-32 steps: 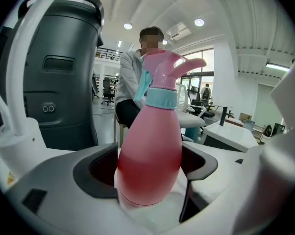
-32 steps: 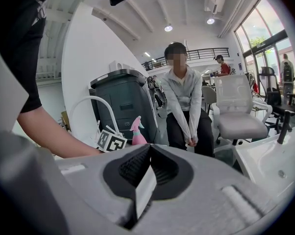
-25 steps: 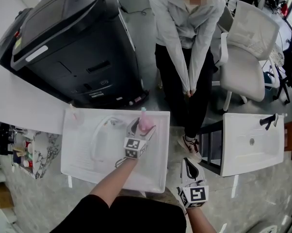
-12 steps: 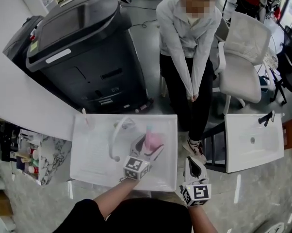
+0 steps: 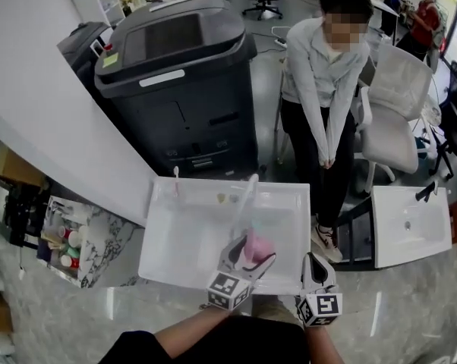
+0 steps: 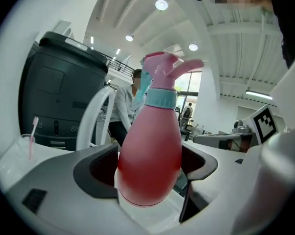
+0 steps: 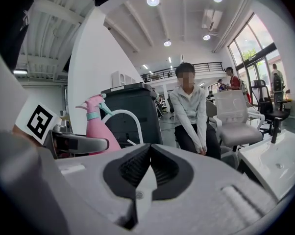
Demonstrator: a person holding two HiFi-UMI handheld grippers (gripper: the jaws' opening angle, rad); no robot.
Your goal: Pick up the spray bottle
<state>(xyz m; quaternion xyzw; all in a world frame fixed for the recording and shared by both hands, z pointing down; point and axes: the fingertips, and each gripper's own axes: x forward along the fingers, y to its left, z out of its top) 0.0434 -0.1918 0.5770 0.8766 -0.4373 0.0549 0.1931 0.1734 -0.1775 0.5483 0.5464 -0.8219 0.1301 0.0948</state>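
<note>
Left claw [image 6: 148, 177]: clamped on the spray bottle [image 6: 150, 155], jaws pressing both sides of the fat pink lower body. Bottle upright, teal collar and pink trigger head on top.

Right claw [image 7: 148, 166]: jaws together, nothing between them. It hangs just to the right of the left claw, idle.

Location: from the head view the bottle sits over the near right part of the white sink basin [image 5: 175, 241], in front of the arched white faucet [image 5: 246, 194]. Left gripper view shows white surface right under the bottle's base; can't tell whether the base is touching it or just clear.

Status, my read: grasp is done and looks solid, centred on the widest part. What's left is a clean lift out of the basin, or confirming it's already off the bottom. Main risk: the rounded body slipping if the squeeze eases.

Further back: big dark copier-type machine [image 5: 183, 74], a person standing [image 5: 319, 105] with hands clasped, a white office chair [image 5: 399, 105], and a second white basin [image 5: 411, 226] off to the right.
</note>
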